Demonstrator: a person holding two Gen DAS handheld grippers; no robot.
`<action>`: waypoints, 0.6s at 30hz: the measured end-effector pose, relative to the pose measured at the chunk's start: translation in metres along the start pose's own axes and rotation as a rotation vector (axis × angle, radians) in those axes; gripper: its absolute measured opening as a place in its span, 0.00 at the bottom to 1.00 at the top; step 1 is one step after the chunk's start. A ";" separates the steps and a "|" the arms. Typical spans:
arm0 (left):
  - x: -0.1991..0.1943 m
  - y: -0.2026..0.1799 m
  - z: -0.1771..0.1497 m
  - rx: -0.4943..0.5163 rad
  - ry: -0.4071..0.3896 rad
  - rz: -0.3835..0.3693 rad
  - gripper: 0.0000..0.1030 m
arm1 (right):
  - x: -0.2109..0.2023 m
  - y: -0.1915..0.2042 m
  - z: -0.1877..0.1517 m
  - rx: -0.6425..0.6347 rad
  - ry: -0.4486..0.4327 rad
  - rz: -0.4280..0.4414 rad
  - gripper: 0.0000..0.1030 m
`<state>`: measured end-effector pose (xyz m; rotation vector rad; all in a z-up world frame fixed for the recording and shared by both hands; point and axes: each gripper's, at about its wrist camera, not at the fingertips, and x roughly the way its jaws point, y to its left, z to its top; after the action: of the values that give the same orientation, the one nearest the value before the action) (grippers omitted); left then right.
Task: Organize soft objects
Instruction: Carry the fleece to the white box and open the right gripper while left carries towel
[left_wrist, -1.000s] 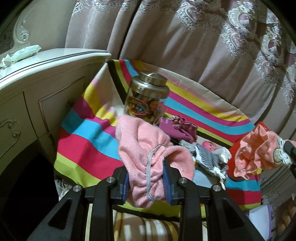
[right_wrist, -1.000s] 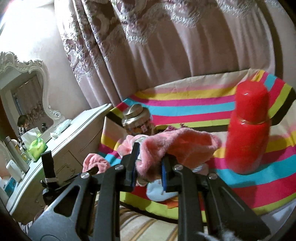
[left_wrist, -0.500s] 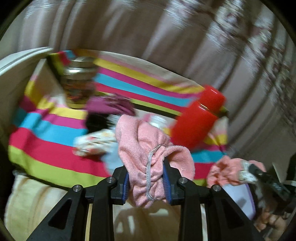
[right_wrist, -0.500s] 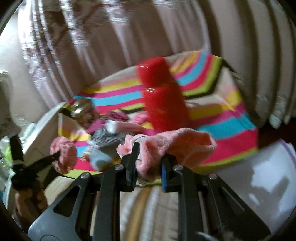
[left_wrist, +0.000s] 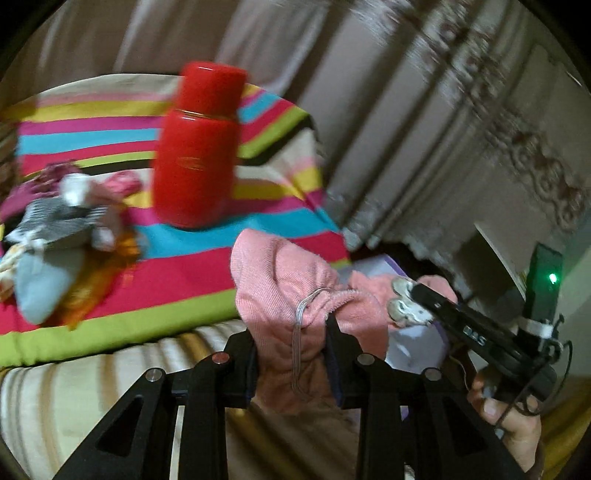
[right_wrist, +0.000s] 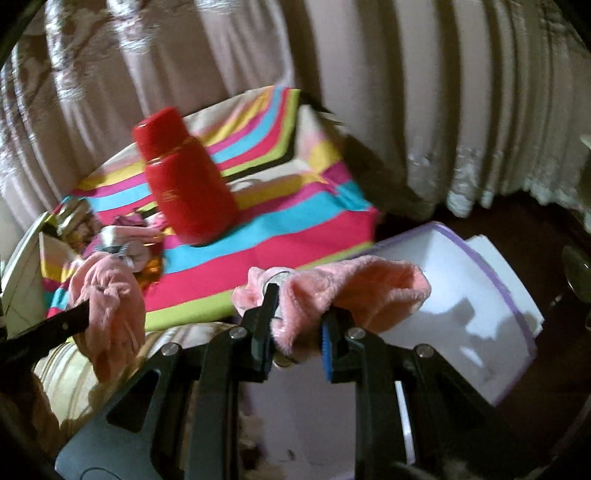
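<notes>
**Inspector A:** Status of the grippers?

**Inspector B:** Left gripper (left_wrist: 291, 343) is clamped on a pink sock (left_wrist: 284, 291); right gripper (right_wrist: 295, 332) is clamped on a fluffy pink sock (right_wrist: 351, 288). Both socks bulge beyond the fingertips.

**A:** Step in hand?

**B:** Carrying, I judge. White bin (right_wrist: 480, 295) lies just ahead of the right fingers. Next: lower over it, then release.

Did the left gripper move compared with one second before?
Yes. The left gripper, shut on the pink sock, swung rightward: the red bottle now stands ahead of it, where the metal-lidded jar stood before.
</notes>
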<state>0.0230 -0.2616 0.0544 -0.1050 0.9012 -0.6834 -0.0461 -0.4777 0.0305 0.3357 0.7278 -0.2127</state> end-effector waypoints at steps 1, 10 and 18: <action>0.005 -0.010 -0.002 0.021 0.013 -0.018 0.30 | -0.003 -0.007 -0.002 0.002 -0.003 -0.029 0.23; 0.041 -0.064 -0.006 0.139 0.134 -0.197 0.74 | -0.012 -0.043 -0.009 0.055 -0.003 -0.139 0.47; 0.038 -0.044 -0.002 0.129 0.106 -0.114 0.76 | -0.016 -0.040 -0.008 0.048 -0.025 -0.136 0.68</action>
<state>0.0155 -0.3180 0.0428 -0.0053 0.9559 -0.8579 -0.0743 -0.5103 0.0269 0.3286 0.7227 -0.3626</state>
